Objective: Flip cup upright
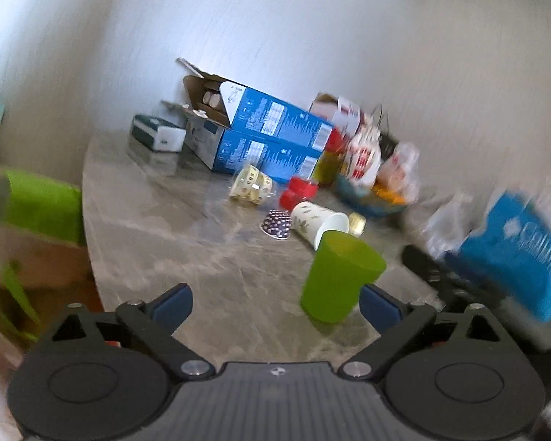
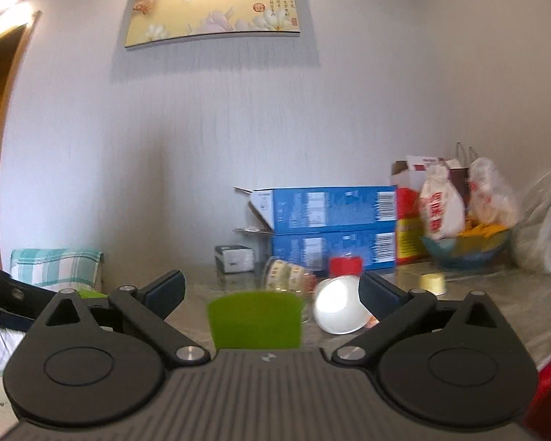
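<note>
A green plastic cup [image 1: 339, 275] stands upright, mouth up, on the marble table [image 1: 202, 257], just ahead of my left gripper's right finger. My left gripper [image 1: 275, 299] is open and empty. In the right wrist view the same green cup [image 2: 255, 319] stands between the open fingers of my right gripper [image 2: 272, 292], apart from both pads. A white patterned paper cup [image 1: 317, 222] lies on its side behind the green cup, mouth toward me; it also shows in the right wrist view [image 2: 339, 305].
Two stacked blue boxes [image 1: 272, 136], a tipped clear cup [image 1: 251, 183], a red-lidded jar [image 1: 299, 191], a dark capsule [image 1: 275, 222], a gold capsule [image 2: 433, 282], a snack bowl [image 2: 466, 246] and a blue package [image 1: 518, 250] crowd the table. A green chair [image 1: 44, 202] is on the left.
</note>
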`<act>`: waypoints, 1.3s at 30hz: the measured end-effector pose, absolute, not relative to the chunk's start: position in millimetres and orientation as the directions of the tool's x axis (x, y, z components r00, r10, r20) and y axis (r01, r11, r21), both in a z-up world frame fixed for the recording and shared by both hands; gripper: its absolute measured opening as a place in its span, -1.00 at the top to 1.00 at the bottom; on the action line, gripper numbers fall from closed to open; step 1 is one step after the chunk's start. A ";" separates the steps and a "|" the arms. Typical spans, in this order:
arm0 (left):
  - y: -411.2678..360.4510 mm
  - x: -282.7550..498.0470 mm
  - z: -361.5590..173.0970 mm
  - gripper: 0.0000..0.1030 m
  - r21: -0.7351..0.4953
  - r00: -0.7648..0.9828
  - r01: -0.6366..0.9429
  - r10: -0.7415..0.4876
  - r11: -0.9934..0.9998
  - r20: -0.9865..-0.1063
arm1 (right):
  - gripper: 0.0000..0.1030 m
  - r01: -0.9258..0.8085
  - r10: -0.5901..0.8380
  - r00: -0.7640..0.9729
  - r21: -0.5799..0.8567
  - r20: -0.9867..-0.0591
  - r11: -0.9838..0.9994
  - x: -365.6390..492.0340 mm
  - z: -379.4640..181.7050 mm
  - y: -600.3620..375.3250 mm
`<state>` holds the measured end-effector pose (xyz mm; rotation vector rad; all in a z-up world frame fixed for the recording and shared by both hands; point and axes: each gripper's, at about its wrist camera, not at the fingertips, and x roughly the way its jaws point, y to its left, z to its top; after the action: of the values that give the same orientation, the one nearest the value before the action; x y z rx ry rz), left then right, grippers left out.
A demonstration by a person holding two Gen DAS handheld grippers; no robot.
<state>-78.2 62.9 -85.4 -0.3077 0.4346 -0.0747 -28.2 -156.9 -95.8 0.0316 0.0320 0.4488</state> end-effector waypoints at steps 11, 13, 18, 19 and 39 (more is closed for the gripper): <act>29.2 -81.2 -14.9 -0.92 -0.172 0.894 0.090 -0.156 0.981 -0.419 | -0.98 -0.352 0.380 0.828 0.145 -0.412 0.925 -39.4 -25.9 -176.6; 25.6 -85.2 -11.0 -0.92 -0.155 0.900 0.095 -0.151 0.983 -0.409 | -0.98 -0.354 0.369 0.838 0.115 -0.403 0.928 -45.1 -22.4 -177.0; 20.4 -90.9 -5.3 -0.92 -0.159 0.906 0.097 -0.153 0.983 -0.395 | -0.98 -0.369 0.387 0.814 0.128 -0.434 0.920 -44.4 -19.1 -177.7; 20.1 -91.9 -5.5 -0.92 -0.160 0.905 0.096 -0.153 0.983 -0.396 | -0.98 -0.379 0.395 0.813 0.128 -0.428 0.917 -46.3 -18.8 -178.1; 4.6 -96.7 -12.2 -0.92 -0.116 0.879 0.056 -0.104 0.992 -0.465 | -0.98 -0.371 0.387 0.816 0.124 -0.430 0.920 -55.4 -18.1 -191.6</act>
<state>-96.7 4.6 -12.2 -0.0997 0.4902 -0.0838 -55.4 -191.6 -18.1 0.0355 0.4659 0.4037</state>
